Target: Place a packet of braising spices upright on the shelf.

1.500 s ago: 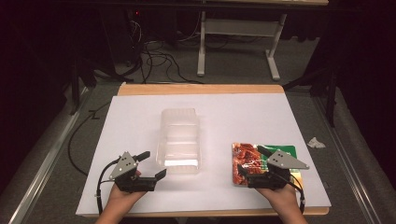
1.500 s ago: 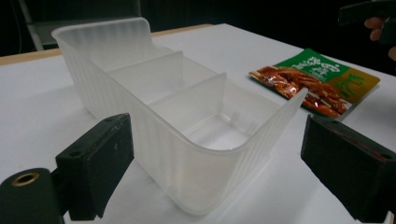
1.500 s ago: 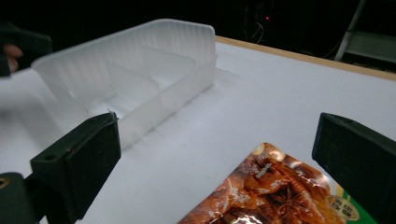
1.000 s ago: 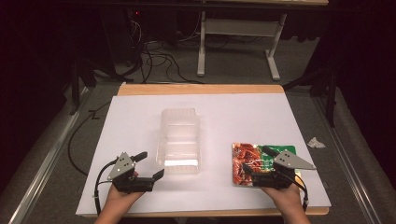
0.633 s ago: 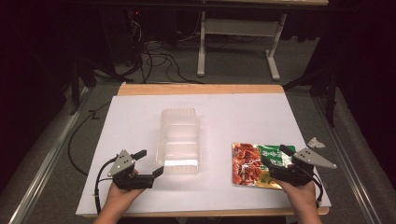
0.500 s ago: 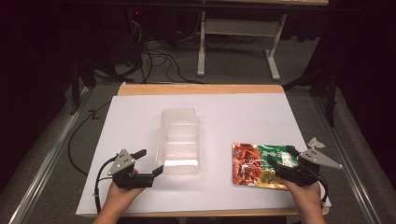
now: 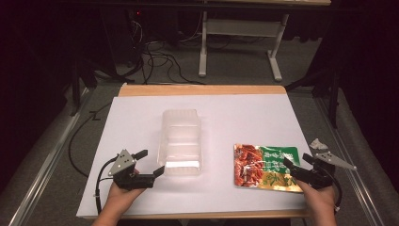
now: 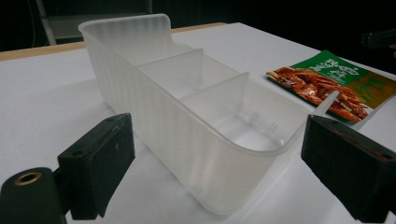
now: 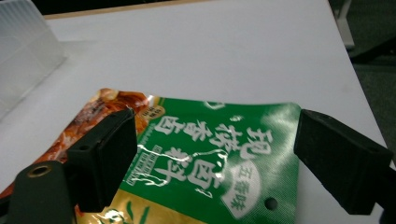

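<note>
Right tool (image 7: 297, 165) wide open over the green end of a flat food packet (image 7: 263, 165), jaws just closing a little, gripping nothing, left tool (image 7: 149, 162) open and empty, clear plastic tray (image 7: 181, 141) just ahead, all on the white desk (image 7: 235, 117)

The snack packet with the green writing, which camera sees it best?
The right gripper view: the snack packet lies close up, so its green label and white lettering stand out. The high view shows the whole packet flat on the table, but small. The left gripper view shows it farther off, beyond the clear container.
</note>
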A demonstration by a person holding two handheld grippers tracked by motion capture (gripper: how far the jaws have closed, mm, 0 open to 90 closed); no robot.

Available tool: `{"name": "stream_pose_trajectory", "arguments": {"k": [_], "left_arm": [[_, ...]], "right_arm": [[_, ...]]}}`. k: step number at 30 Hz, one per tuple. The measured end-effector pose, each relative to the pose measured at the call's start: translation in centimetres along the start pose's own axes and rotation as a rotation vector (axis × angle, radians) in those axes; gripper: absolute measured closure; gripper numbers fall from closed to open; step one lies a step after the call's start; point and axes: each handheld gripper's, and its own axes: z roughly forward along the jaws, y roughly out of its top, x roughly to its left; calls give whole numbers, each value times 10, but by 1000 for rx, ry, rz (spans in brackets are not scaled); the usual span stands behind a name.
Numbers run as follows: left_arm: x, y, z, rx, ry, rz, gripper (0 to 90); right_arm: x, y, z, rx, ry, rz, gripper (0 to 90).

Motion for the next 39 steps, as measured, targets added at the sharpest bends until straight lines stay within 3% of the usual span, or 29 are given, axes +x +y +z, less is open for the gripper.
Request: {"name": "stream_pose_trajectory", "arguments": {"k": [10, 13, 18, 25, 32, 33, 35, 38, 39], "left_arm": [[-2, 1, 8, 10, -15, 7, 104], [-2, 1, 8, 13, -17, 12, 105], [-2, 1, 8, 14, -18, 13, 104], [-2, 1, 8, 13, -21, 14, 105], [-3, 1, 8, 12, -22, 16, 105], [-3, 1, 8, 10, -22, 16, 106], [-3, 1, 8, 9, -22, 16, 106], [-3, 1, 8, 10, -22, 17, 106], [-3, 1, 9, 10, -23, 17, 106]], "right_arm": [[-22, -15, 3, 74, -11, 119, 182], [-30, -21, 6, 118, 10, 183, 229], [-35, -24, 7, 153, 23, 241, 261], [-40, -26, 6, 162, 57, 312, 373], [-39, -25, 8, 174, 149, 344, 457], [-38, -23, 5, 151, 220, 367, 478], [-33, -19, 3, 128, 264, 352, 484], [-26, -16, 3, 145, 254, 314, 478], [-24, -17, 7, 174, 230, 282, 472]]}}
